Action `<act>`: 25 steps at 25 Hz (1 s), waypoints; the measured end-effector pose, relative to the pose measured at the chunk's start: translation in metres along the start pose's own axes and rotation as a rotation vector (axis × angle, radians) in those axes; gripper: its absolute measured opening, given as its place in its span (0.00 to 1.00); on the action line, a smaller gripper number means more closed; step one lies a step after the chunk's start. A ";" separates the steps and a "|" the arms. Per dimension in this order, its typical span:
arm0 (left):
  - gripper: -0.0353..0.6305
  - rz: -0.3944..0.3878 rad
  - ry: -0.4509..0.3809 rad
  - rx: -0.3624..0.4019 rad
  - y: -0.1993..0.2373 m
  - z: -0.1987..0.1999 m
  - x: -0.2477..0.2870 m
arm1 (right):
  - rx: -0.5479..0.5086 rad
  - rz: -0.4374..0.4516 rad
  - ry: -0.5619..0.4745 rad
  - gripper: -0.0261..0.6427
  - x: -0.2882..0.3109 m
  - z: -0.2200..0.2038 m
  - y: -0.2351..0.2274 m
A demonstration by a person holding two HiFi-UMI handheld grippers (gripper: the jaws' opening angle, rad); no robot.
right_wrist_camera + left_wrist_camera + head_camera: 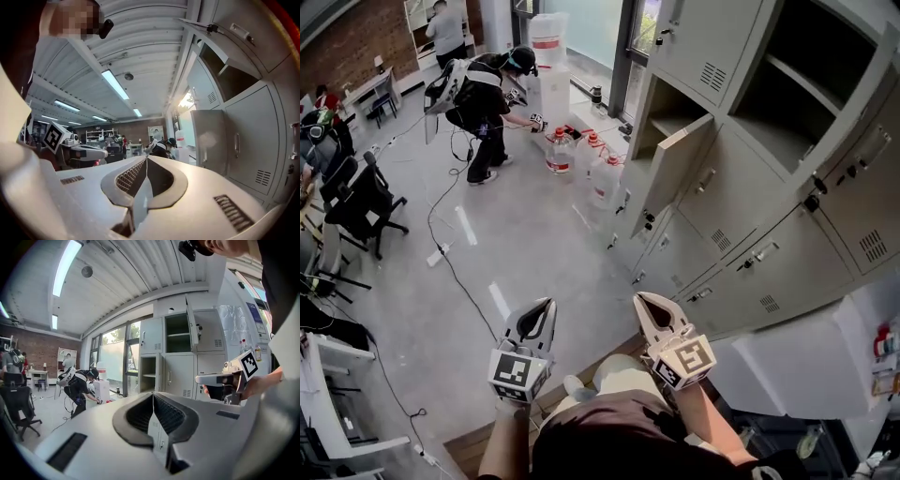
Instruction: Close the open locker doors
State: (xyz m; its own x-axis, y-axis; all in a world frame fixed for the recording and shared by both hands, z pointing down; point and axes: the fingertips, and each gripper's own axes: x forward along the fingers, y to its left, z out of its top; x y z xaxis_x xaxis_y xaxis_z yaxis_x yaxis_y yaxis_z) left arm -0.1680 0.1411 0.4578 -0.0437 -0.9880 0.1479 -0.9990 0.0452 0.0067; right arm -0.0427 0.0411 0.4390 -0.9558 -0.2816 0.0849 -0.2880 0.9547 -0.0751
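Grey metal lockers (741, 216) stand ahead; a swung-out grey locker door (675, 173) hangs beyond the jaw tips. Left gripper (546, 306) and right gripper (645, 300) are clenched, empty. Best push its free edge squarely.

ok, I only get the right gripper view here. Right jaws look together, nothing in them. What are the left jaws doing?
Observer: In its own view the left gripper has its jaws together too, with nothing between them.
Operator: Anything on the floor by the lockers?
Observer: The head view shows water jugs standing past the end column, near the window.
Operator: What's behind the lower open door? It blocks me.
Observer: One shelf in that compartment. I can't make out anything on it.
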 end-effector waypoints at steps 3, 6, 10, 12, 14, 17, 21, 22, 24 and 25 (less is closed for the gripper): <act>0.09 -0.037 -0.010 0.019 0.003 0.007 0.027 | -0.008 -0.056 -0.012 0.09 0.006 0.008 -0.018; 0.09 -0.072 -0.018 0.044 -0.004 0.016 0.057 | -0.025 -0.090 -0.013 0.09 0.007 0.005 -0.037; 0.09 -0.112 -0.036 0.068 -0.018 0.031 0.106 | -0.037 -0.119 0.005 0.09 0.006 0.002 -0.065; 0.09 -0.120 -0.038 0.079 -0.026 0.038 0.132 | -0.034 -0.135 0.007 0.09 0.004 0.004 -0.080; 0.09 -0.111 -0.026 0.083 -0.030 0.045 0.157 | -0.030 -0.148 0.007 0.09 0.002 0.005 -0.094; 0.09 -0.091 -0.015 0.059 -0.032 0.061 0.192 | -0.018 -0.171 0.006 0.09 0.000 0.005 -0.113; 0.09 -0.094 -0.025 0.051 -0.037 0.071 0.234 | -0.006 -0.208 0.009 0.09 -0.006 0.002 -0.138; 0.09 -0.096 -0.027 0.052 -0.039 0.074 0.243 | -0.003 -0.217 0.011 0.09 -0.008 0.001 -0.144; 0.09 -0.098 -0.035 0.070 -0.041 0.074 0.262 | 0.004 -0.234 0.014 0.09 -0.010 -0.001 -0.154; 0.09 -0.101 -0.040 0.088 -0.042 0.071 0.271 | 0.007 -0.243 0.016 0.09 -0.011 -0.002 -0.158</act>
State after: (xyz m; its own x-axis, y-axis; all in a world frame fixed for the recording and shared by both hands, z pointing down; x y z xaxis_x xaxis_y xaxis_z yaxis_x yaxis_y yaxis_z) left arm -0.1386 -0.1391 0.4274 0.0581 -0.9921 0.1114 -0.9956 -0.0659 -0.0671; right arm 0.0140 -0.1066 0.4521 -0.8573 -0.5014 0.1172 -0.5098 0.8584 -0.0570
